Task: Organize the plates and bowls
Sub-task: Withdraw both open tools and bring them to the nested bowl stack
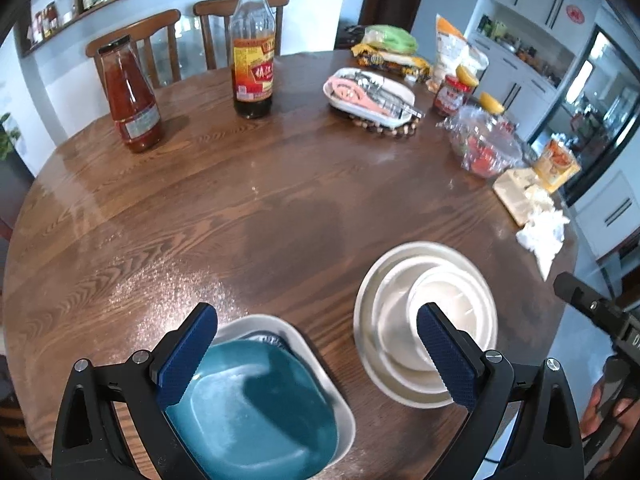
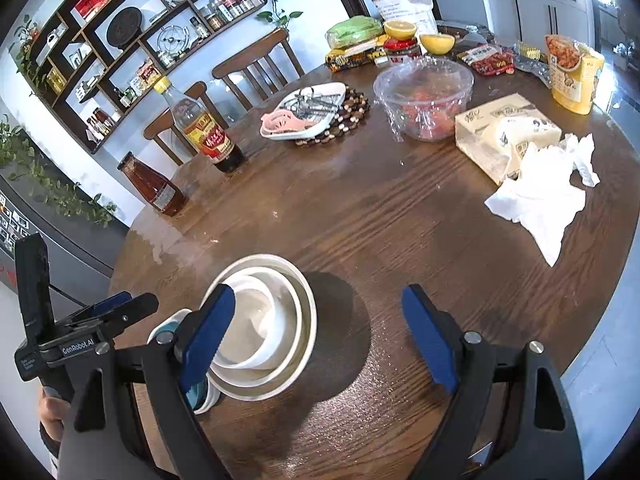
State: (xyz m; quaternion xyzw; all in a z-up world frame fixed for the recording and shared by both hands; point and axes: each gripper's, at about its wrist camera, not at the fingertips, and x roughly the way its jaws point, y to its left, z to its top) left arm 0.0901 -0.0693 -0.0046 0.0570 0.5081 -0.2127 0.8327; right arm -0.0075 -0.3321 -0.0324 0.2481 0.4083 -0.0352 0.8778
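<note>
While stacks are sitting nested: white bowls (image 1: 424,320) together, teal plate (image 1: 256,404) on its tray (image 1: 344,420).
Jaws: both gaping wide, gripping nothing.
Left: seemingly little.

table (image 1: 200,200): round, dark wood grain
red sauce bottle (image 1: 132,100): upright at the far left, dark cap
soy sauce bottle (image 1: 254,48): upright, yellow cap, just right of the red one
white tray (image 2: 304,114): holds a pink utensil and metal pieces, sits on a beaded mat (image 2: 344,120)
clear plastic tub (image 2: 426,96): red food inside
tissue box (image 2: 504,136): crumpled tissues (image 2: 536,196) beside it
lemon halves (image 2: 438,42): near a red-lidded jar (image 2: 402,50)
wooden chairs (image 1: 140,44): behind the table
</note>
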